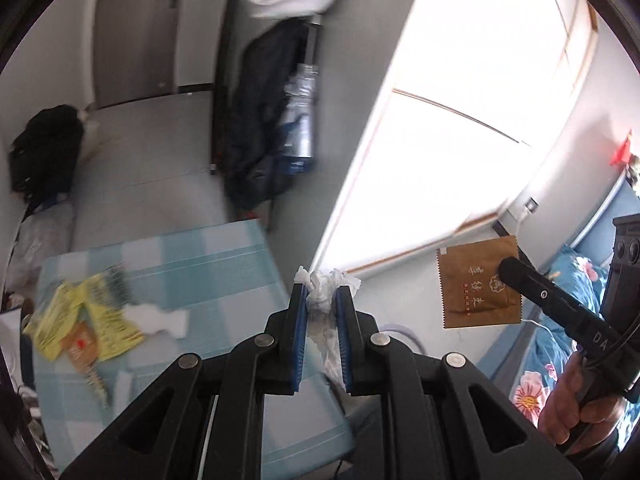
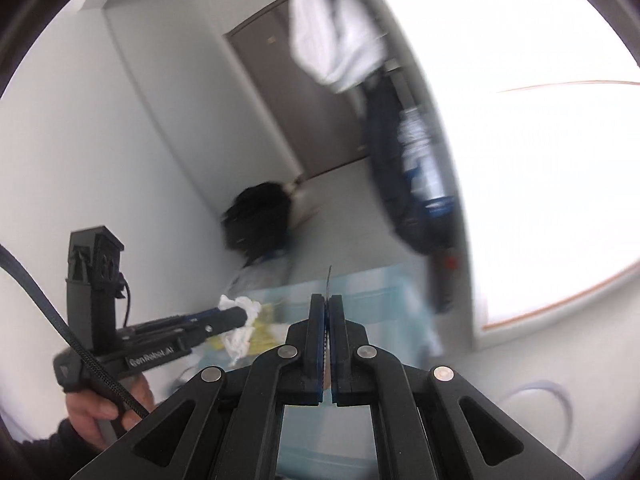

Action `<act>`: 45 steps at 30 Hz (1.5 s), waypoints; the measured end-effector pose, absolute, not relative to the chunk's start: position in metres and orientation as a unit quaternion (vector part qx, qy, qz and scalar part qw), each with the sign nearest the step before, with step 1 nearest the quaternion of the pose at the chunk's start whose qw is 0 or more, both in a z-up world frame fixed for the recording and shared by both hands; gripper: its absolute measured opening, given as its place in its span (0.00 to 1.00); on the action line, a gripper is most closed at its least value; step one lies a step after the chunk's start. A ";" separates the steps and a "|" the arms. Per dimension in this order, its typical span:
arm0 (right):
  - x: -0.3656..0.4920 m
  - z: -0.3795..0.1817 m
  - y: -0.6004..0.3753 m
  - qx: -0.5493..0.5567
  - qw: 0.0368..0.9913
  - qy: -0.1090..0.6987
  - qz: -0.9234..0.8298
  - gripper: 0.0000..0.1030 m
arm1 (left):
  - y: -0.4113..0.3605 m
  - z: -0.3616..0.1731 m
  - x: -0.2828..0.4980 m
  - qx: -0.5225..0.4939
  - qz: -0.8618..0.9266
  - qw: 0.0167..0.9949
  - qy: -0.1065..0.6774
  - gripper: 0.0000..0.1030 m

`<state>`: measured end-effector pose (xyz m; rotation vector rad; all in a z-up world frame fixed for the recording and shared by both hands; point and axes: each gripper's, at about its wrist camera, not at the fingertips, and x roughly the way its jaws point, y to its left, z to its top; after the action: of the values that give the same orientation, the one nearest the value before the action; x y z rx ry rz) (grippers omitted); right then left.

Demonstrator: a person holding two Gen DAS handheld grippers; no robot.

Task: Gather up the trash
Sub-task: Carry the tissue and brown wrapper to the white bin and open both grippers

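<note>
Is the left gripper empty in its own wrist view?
No, the left gripper is shut on a crumpled white tissue between its blue pads.

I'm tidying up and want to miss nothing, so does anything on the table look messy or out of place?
Yes. Litter lies scattered on the checked table: crumpled yellow wrappers, a small brown packet and a white tissue, strewn loosely near its left side. Motion blur hides finer detail.

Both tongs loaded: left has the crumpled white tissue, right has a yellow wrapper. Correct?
Not quite. The right tongs hold a brown sachet, not a yellow wrapper; the left wrist view shows it. The yellow wrapper lies on the table. The left tongs do hold the tissue.
</note>
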<state>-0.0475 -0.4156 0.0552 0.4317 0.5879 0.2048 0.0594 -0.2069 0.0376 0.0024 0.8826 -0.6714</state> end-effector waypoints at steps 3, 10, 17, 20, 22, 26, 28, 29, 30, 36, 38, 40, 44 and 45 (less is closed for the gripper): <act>-0.060 0.052 -0.452 0.211 0.934 0.284 0.057 0.01 | -0.238 0.033 0.064 0.014 -0.339 0.838 0.427 0.10; -0.074 0.013 -0.522 0.242 0.922 0.300 -0.025 0.01 | -0.320 0.008 0.079 0.055 -0.382 0.799 0.461 0.10; -0.074 -0.055 -0.566 0.284 0.889 0.351 -0.078 0.01 | -0.380 -0.043 0.096 0.091 -0.409 0.743 0.522 0.10; -0.072 -0.084 -0.573 0.298 0.875 0.370 -0.090 0.01 | -0.402 -0.059 0.098 0.121 -0.415 0.720 0.542 0.10; -0.074 -0.105 -0.578 0.309 0.864 0.385 -0.100 0.01 | -0.417 -0.077 0.101 0.136 -0.422 0.693 0.568 0.10; -0.076 -0.142 -0.587 0.325 0.843 0.413 -0.113 0.01 | -0.443 -0.108 0.099 0.165 -0.435 0.647 0.604 0.10; -0.073 -0.162 -0.590 0.337 0.831 0.427 -0.118 0.01 | -0.457 -0.132 0.100 0.169 -0.441 0.609 0.637 0.10; -0.073 -0.171 -0.591 0.342 0.825 0.433 -0.121 0.01 | -0.460 -0.143 0.100 0.165 -0.441 0.593 0.654 0.10; -0.073 -0.178 -0.593 0.347 0.820 0.437 -0.125 0.01 | -0.464 -0.152 0.099 0.165 -0.440 0.578 0.667 0.10; -0.077 -0.221 -0.603 0.385 0.788 0.462 -0.133 0.01 | -0.488 -0.208 0.090 0.192 -0.411 0.505 0.734 0.10; -0.079 -0.232 -0.605 0.395 0.779 0.467 -0.137 0.01 | -0.497 -0.215 0.087 0.211 -0.406 0.497 0.737 0.10; -0.078 -0.242 -0.605 0.406 0.770 0.472 -0.139 0.02 | -0.504 -0.222 0.084 0.222 -0.401 0.491 0.741 0.10; -0.082 -0.259 -0.608 0.425 0.752 0.483 -0.144 0.02 | -0.513 -0.240 0.077 0.232 -0.388 0.470 0.758 0.10; -0.083 -0.261 -0.608 0.428 0.749 0.484 -0.145 0.02 | -0.513 -0.242 0.082 0.235 -0.384 0.464 0.763 0.10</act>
<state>-0.0828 -0.6082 -0.2613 0.9356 1.0590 -0.3161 0.0816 -0.5129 -0.2415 0.5780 1.8739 -0.9432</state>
